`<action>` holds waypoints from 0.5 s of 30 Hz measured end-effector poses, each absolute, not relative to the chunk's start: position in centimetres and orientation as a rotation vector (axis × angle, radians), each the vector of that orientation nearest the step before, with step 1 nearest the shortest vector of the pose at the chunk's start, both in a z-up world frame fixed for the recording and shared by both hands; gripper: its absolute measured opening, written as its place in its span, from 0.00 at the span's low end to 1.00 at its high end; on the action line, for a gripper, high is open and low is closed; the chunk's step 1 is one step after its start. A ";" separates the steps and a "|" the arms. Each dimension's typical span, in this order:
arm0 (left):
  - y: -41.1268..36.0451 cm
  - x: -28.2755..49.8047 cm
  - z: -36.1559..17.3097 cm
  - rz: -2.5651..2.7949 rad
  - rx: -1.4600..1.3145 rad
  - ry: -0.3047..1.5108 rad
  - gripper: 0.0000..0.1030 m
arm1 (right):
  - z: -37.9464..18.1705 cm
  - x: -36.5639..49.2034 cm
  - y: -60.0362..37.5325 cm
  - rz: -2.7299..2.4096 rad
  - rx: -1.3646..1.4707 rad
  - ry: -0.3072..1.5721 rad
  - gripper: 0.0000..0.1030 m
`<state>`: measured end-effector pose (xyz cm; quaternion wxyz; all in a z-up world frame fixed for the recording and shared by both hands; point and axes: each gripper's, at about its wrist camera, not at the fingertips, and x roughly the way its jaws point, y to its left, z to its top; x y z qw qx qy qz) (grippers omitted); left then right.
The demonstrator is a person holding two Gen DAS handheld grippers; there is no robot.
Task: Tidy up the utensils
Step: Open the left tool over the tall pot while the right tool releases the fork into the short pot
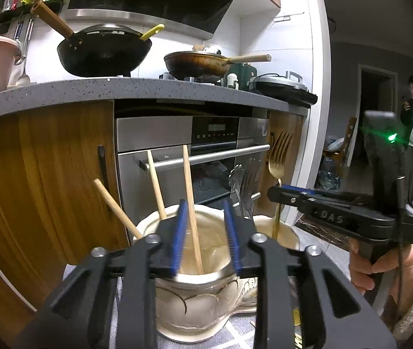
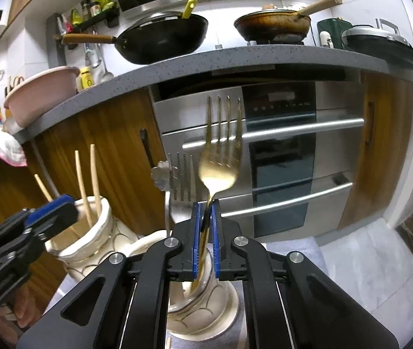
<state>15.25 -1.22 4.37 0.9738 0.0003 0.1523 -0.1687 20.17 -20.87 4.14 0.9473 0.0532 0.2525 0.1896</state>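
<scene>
- The gold fork (image 2: 220, 157) stands tines up, its handle clamped between the right gripper (image 2: 206, 232) fingers, over a cream holder (image 2: 206, 302); the handle's lower end is hidden inside.
- The left gripper (image 1: 206, 232) fingers are spread around one chopstick (image 1: 191, 203) in the other cream holder (image 1: 189, 305), not touching it.
- Silver utensils (image 2: 177, 174) behind blur together.

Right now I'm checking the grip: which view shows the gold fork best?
The right wrist view: the gold fork stands centered, its handle clamped in the right gripper. The left wrist view shows it small, side-on.
</scene>
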 end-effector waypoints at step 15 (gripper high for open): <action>-0.2 12.1 5.6 -0.320 0.016 0.305 0.41 | 5.8 16.2 -22.2 0.388 0.074 0.470 0.62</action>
